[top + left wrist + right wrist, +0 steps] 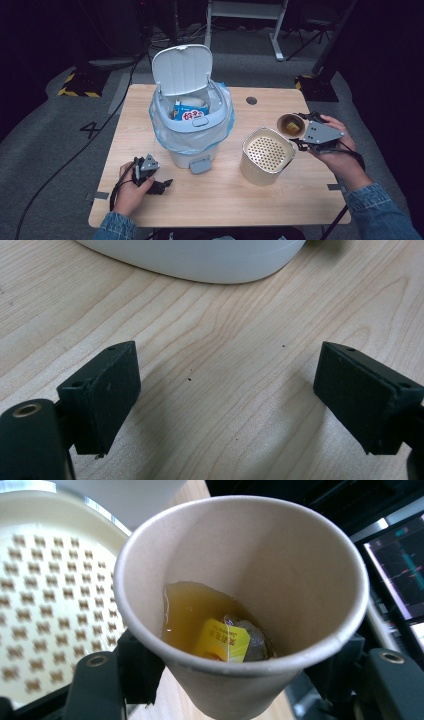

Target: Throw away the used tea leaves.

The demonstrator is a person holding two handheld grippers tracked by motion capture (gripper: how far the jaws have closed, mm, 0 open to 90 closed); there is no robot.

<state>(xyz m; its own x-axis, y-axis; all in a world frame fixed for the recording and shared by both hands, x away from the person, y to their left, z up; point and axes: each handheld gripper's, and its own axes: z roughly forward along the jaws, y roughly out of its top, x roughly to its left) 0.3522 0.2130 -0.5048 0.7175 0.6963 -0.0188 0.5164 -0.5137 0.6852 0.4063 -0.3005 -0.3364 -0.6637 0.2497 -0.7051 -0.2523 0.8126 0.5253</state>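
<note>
**Jaws pinch a cup of tea beside the strainer**

Jaws of the right gripper [240, 680] are clamped on the lower wall of a paper cup [280, 565], one pad on each side, as the right gripper view shows. The cup is tilted, so its mouth faces the camera, and a shallow pool of amber tea [192, 612] sits against its lower side. A tea bag [252, 640] with a yellow tag [222, 640] lies in the liquid.

From the high view, the cup [291, 125] is held above the right part of the bench [225, 195], just beyond the right hand [337, 150]. The right gripper [299, 131] carries a grey plate on top. Just beside the cup, toward the middle of the bench, stands a cream canister [265, 157] with a perforated strainer insert [45, 605] under its rim.

Left of the canister stands a white bin [192, 125] lined with a pale blue bag, its lid [181, 67] tipped up and back. Inside lies a blue packet [191, 114] with red lettering. A grey pedal [200, 164] sticks out at the foot of the bin.

At the near left corner, the left hand [131, 187] rests on the bench holding the left gripper [164, 186]. The left gripper view shows its jaws spread wide over bare wood with nothing between them, and the bin's base [200, 260] lies ahead.
</note>
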